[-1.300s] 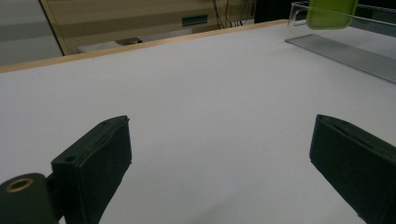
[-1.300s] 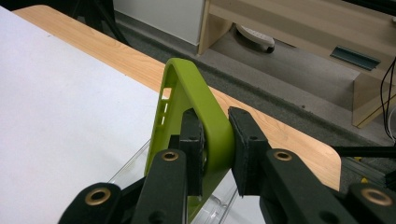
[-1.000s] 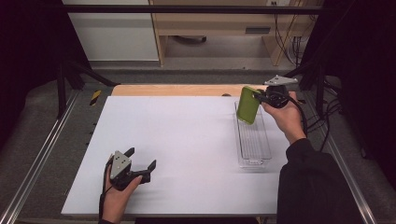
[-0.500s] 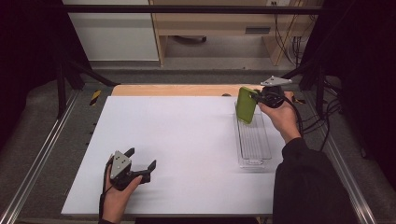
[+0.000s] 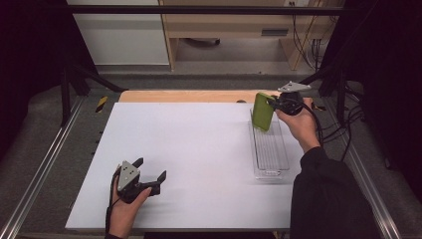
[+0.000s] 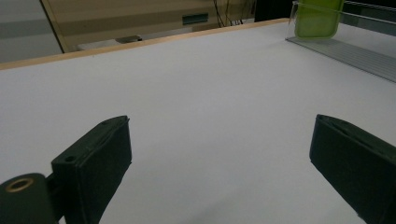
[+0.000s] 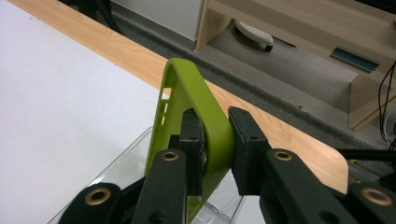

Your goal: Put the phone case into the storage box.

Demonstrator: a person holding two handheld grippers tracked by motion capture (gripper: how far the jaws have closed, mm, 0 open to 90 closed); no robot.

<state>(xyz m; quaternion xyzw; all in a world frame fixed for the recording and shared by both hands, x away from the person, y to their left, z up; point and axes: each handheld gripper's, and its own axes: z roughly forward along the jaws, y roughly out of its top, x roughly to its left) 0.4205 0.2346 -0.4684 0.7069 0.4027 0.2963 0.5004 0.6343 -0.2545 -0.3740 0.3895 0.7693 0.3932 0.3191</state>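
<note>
Over the far end of the clear tray point(image 5: 270, 172), on the right side of the white table point(image 5: 199, 149), the right gripper point(image 5: 276, 103) held a green phone case point(image 5: 262, 111) upright, its lower edge hanging just above the tray's far part. Seen in the right gripper view, the black jaws were clamped on one rim of the phone case point(image 7: 196, 126), one jaw inside the shell and one outside, with the tray's point(image 7: 126, 163) clear wall directly below. The left gripper point(image 5: 149, 175) rested on the table at the near left, well apart from the tray, its jaws spread wide with nothing between them; its own view looked across bare tabletop toward the phone case point(image 6: 316, 18) and the tray point(image 6: 355, 53) at the far right.

Judging by this, the step in hand was carrying the case either into or out of the tray; which of the two could not be told. If it was going in, the next move called for tipping it flat, lowering it between the tray's long walls and only then letting go.

No brand, label or writing could be read on the case, the tray or the grippers.
</note>
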